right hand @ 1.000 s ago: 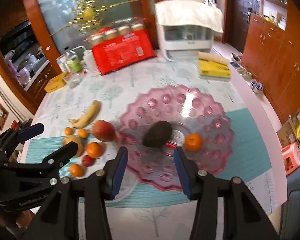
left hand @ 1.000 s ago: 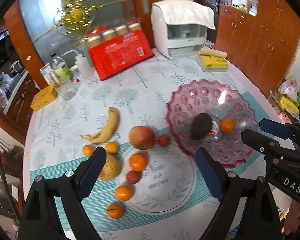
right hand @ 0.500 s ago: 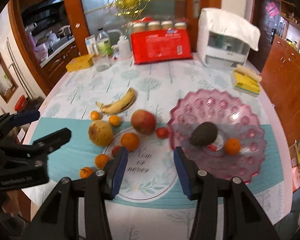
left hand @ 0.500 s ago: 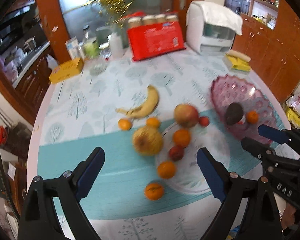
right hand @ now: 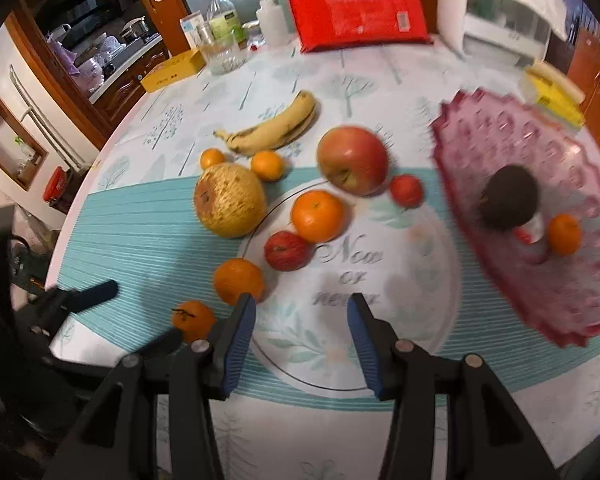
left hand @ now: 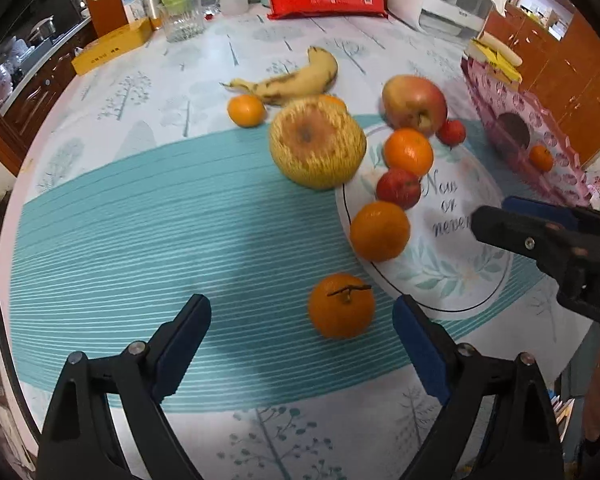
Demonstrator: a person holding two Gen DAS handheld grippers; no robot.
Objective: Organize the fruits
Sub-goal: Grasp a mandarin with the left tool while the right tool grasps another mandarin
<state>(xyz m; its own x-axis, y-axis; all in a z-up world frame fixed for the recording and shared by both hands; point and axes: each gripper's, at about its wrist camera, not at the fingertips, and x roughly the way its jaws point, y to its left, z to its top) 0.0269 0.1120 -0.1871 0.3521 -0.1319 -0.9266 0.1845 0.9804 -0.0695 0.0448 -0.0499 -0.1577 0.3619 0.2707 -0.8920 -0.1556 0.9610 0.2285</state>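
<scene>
Jaws wide; stemmed orange (left hand: 341, 305) round, unheld.

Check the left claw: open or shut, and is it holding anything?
Open, empty. In the left wrist view the left claw has its blue pads wide apart, and the stemmed orange sits on the teal mat between them, untouched.

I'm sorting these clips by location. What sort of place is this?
Most likely a home dining area beside a kitchen. Fruit lies on a table with a tree-print cloth, pots sit on a counter through the doorway at the left, and wooden cabinets line the right wall.
</scene>
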